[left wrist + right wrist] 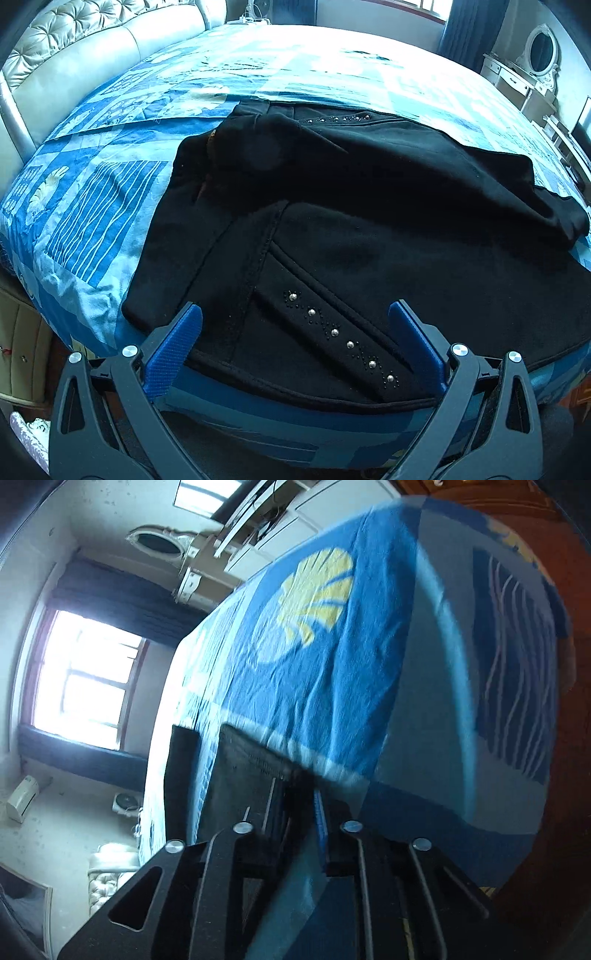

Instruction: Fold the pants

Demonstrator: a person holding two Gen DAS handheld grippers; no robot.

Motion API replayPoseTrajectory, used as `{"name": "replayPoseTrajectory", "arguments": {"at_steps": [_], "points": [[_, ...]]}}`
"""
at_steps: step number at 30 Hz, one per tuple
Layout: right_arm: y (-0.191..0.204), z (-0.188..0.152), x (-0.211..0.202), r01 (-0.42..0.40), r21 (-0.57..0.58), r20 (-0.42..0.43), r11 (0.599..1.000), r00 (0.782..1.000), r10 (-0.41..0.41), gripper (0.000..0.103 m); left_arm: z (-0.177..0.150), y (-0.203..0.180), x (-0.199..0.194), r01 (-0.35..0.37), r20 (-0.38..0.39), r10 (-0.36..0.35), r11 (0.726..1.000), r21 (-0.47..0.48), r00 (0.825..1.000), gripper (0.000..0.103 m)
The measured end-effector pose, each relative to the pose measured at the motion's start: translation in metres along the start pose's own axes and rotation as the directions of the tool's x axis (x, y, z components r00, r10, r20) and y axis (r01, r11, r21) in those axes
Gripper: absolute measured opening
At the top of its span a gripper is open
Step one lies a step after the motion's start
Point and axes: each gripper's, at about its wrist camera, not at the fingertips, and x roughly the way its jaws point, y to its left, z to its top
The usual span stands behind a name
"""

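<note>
1. The black pants point(332, 221) lie on the bed directly ahead of the left gripper point(295, 321), partly folded, one layer doubled over the far half.
2. A studded pocket trim point(340, 336) runs diagonally between the left gripper's blue pads point(177, 339); a second studded strip shows on the far fold.
3. The left gripper stands released, jaws spread wide over the near hem, nothing pinched between them.
4. The right gripper point(314, 812) has its jaws nearly together; dark cloth point(251, 768) sits just ahead and to its left, but whether the pads pinch it cannot be told through the blur.
5. A blue patterned bedspread point(92, 221) lies beneath the pants and extends on all sides of both grippers.
6. Beyond the left gripper: a tufted headboard point(74, 48) at far left, a white dresser with an oval mirror point(541, 51) at far right.
7. To the right gripper's left, a bright window point(85, 679) with dark curtains.
</note>
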Motion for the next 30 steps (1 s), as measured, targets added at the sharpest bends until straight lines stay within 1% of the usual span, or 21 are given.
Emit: {"name": "replayPoseTrajectory", "arguments": {"at_steps": [1,2,3,5,8,10,11,12,14,15,17,18,20,21,23,25,26,27,28,29,30], "points": [[0.0,0.002,-0.015,0.052,-0.008,0.064,0.999,0.997,-0.052,0.045,0.002,0.001,0.0,0.003,0.0,-0.003,1.0,0.017,1.0,0.101],[0.005,0.004,-0.026,0.1,-0.027,0.118,0.995,0.988,-0.097,0.049,0.003,0.002,-0.001,0.0,0.004,-0.001,0.999,0.037,1.0,0.101],[0.013,0.006,-0.033,0.124,-0.067,0.145,0.99,0.983,-0.113,0.049,0.004,0.004,-0.002,-0.005,0.018,0.004,0.998,0.066,1.0,0.101],[0.04,0.001,-0.033,0.12,-0.172,0.146,0.978,0.985,-0.095,0.049,0.009,0.009,-0.005,-0.008,0.041,0.003,0.992,0.128,0.999,0.101],[0.107,-0.039,-0.017,0.06,-0.396,0.08,0.916,0.996,-0.031,0.049,0.023,0.019,-0.007,-0.027,0.081,0.01,0.977,0.21,0.997,0.101],[0.164,-0.074,0.008,-0.044,-0.54,-0.021,0.841,0.999,0.038,0.058,0.042,0.031,-0.005,-0.022,0.097,-0.001,0.973,0.228,0.995,0.101],[0.187,-0.098,0.018,-0.105,-0.591,-0.082,0.8,0.994,0.07,0.06,0.052,0.038,-0.004,-0.01,0.098,-0.013,0.973,0.231,0.995,0.101],[0.21,-0.117,0.028,-0.164,-0.628,-0.146,0.761,0.985,0.091,0.061,0.066,0.047,0.0,-0.013,0.102,-0.01,0.974,0.227,0.995,0.101],[0.257,-0.163,0.054,-0.28,-0.687,-0.282,0.67,0.953,0.109,0.063,0.09,0.064,0.012,-0.006,0.084,-0.012,0.978,0.21,0.996,0.101],[0.28,-0.186,0.068,-0.329,-0.712,-0.342,0.621,0.934,0.102,0.067,0.104,0.073,0.021,0.009,0.056,-0.021,0.979,0.204,0.998,0.101],[0.316,-0.23,0.089,-0.39,-0.755,-0.42,0.528,0.905,0.067,0.067,0.127,0.087,0.038,0.03,0.023,-0.036,0.977,0.21,0.999,0.101],[0.334,-0.254,0.102,-0.425,-0.773,-0.461,0.471,0.886,0.042,0.067,0.139,0.095,0.049,0.053,0.006,-0.056,0.976,0.213,0.998,0.101],[0.36,-0.29,0.12,-0.453,-0.81,-0.491,0.373,0.871,-0.008,0.067,0.158,0.107,0.072,0.121,-0.032,-0.117,0.974,0.192,0.993,0.101],[0.373,-0.307,0.131,-0.463,-0.821,-0.503,0.334,0.863,-0.039,0.067,0.167,0.113,0.085,0.166,-0.054,-0.159,0.971,0.171,0.986,0.101],[0.386,-0.327,0.148,-0.481,-0.822,-0.526,0.304,0.847,-0.083,0.067,0.184,0.122,0.108,0.247,-0.083,-0.238,0.962,0.118,0.968,0.099],[0.398,-0.339,0.167,-0.498,-0.816,-0.549,0.293,0.826,-0.125,0.067,0.194,0.127,0.128,0.333,-0.114,-0.325,0.941,0.059,0.939,0.088],[0.401,-0.343,0.177,-0.502,-0.816,-0.556,0.287,0.818,-0.147,0.067,0.197,0.128,0.136,0.377,-0.138,-0.369,0.926,0.034,0.919,0.078],[0.405,-0.347,0.187,-0.493,-0.825,-0.547,0.277,0.819,-0.172,0.068,0.199,0.126,0.145,0.412,-0.164,-0.404,0.911,0.017,0.9,0.073],[0.407,-0.35,0.193,-0.485,-0.833,-0.539,0.266,0.82,-0.191,0.068,0.201,0.123,0.154,0.432,-0.19,-0.423,0.902,0.007,0.886,0.07],[0.409,-0.352,0.199,-0.486,-0.835,-0.539,0.258,0.816,-0.209,0.068,0.202,0.119,0.161,0.441,-0.211,-0.428,0.898,0.012,0.879,0.067],[0.411,-0.355,0.206,-0.488,-0.835,-0.542,0.254,0.81,-0.224,0.068,0.203,0.116,0.165,0.441,-0.219,-0.425,0.897,0.027,0.879,0.067]]}}
